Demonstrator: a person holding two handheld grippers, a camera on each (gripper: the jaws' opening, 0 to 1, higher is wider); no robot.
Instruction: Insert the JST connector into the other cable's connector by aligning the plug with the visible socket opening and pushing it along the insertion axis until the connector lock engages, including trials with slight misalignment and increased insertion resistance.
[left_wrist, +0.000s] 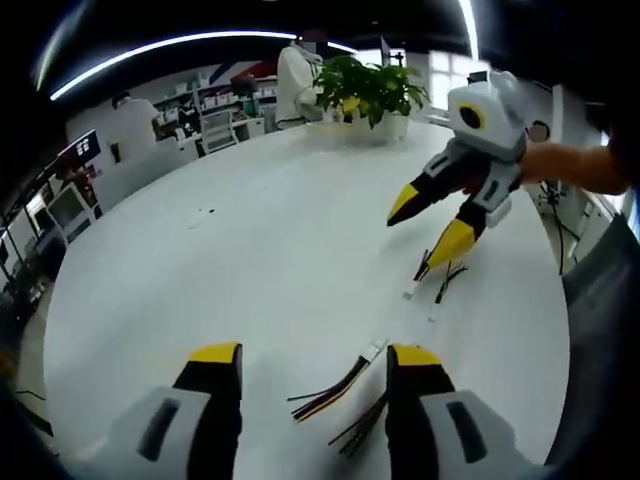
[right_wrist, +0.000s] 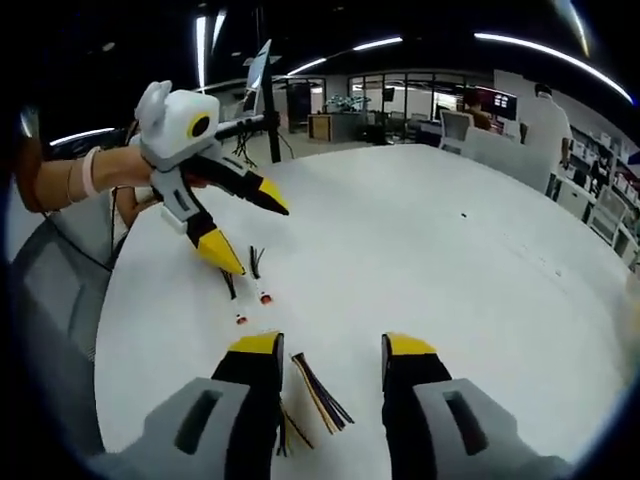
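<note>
Holding both hand-held grippers released over the white worktop (left_wrist: 250, 260), I see my left hand-held gripper (left_wrist: 315, 375) above one cable (left_wrist: 335, 388) near the worktop's edge. My right hand-held gripper (right_wrist: 330, 365) straddles another cable (right_wrist: 318, 392); connectors look too small to read.

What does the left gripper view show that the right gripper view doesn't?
Left gripper view: a potted plant at the far edge of the white table, and the right gripper open above one cable. Right gripper view: a screen on a pole, and the left gripper open above the other cable. Both: the table and two loose cables.
</note>
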